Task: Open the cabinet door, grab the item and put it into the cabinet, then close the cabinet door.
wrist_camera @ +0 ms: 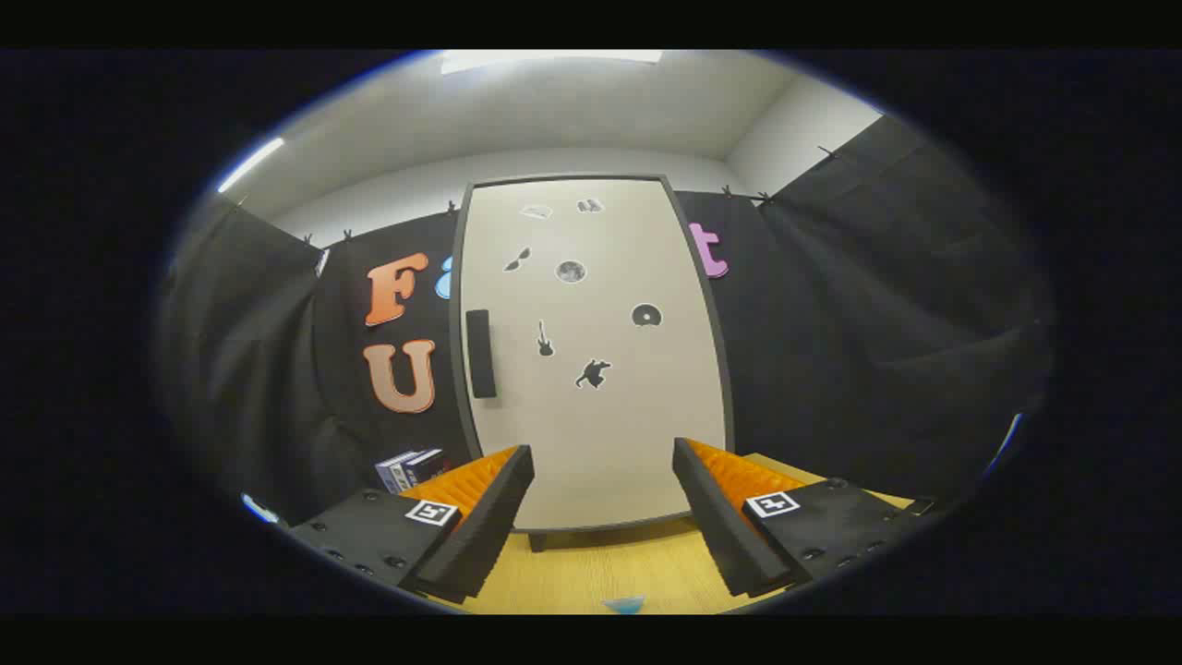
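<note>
A tall cabinet (591,351) with a pale door stands on the wooden table, straight ahead beyond my fingers. Its door is shut, carries several small dark stickers, and has a black vertical handle (480,354) near its left edge. A small blue-and-white box (411,468) lies on the table to the left of the cabinet's foot, just beyond my left finger. My gripper (602,494) is open, fingers spread wide, with nothing between them; the cabinet's lower part shows through the gap.
The wooden table (600,568) runs under the fingers up to the cabinet's base. Black cloth walls close in behind and on both sides. A small blue object (624,605) peeks in at the table's near edge.
</note>
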`<state>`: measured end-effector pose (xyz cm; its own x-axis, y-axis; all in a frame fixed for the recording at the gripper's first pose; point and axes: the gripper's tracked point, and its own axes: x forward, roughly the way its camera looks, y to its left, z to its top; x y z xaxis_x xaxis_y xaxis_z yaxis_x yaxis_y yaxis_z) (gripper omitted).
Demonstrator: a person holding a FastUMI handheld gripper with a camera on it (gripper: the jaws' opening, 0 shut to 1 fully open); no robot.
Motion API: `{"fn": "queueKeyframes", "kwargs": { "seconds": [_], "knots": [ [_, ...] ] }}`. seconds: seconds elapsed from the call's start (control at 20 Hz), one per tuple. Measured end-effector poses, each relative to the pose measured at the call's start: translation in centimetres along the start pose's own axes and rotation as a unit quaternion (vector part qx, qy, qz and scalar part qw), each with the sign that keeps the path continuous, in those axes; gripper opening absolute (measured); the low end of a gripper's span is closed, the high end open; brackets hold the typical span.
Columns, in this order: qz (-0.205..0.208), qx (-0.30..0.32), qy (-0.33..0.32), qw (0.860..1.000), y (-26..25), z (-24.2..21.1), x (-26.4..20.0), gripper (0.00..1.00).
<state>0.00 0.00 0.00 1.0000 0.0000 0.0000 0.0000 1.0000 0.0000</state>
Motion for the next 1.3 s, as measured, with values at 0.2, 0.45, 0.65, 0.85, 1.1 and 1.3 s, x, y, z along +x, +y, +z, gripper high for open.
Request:
{"fn": "queueKeyframes", "kwargs": {
  "seconds": [0.2, 0.45, 0.65, 0.85, 1.1, 1.3],
  "knots": [
    [-0.004, 0.003, -0.001, 1.000, -0.2, 0.1, 0.2, 0.98],
    [-0.009, 0.012, -0.001, 1.000, -0.3, 0.1, 0.3, 0.98],
    [-0.018, 0.015, 0.001, 1.000, -0.3, 0.0, 0.5, 0.98],
    [-0.004, 0.011, 0.001, 1.000, 1.2, 1.0, 1.8, 0.98],
    [0.039, -0.010, -0.012, 0.999, 5.6, 4.6, 7.5, 0.97],
    [0.084, -0.011, 0.005, 0.996, 10.7, 5.8, 14.2, 0.98]
  ]
}}
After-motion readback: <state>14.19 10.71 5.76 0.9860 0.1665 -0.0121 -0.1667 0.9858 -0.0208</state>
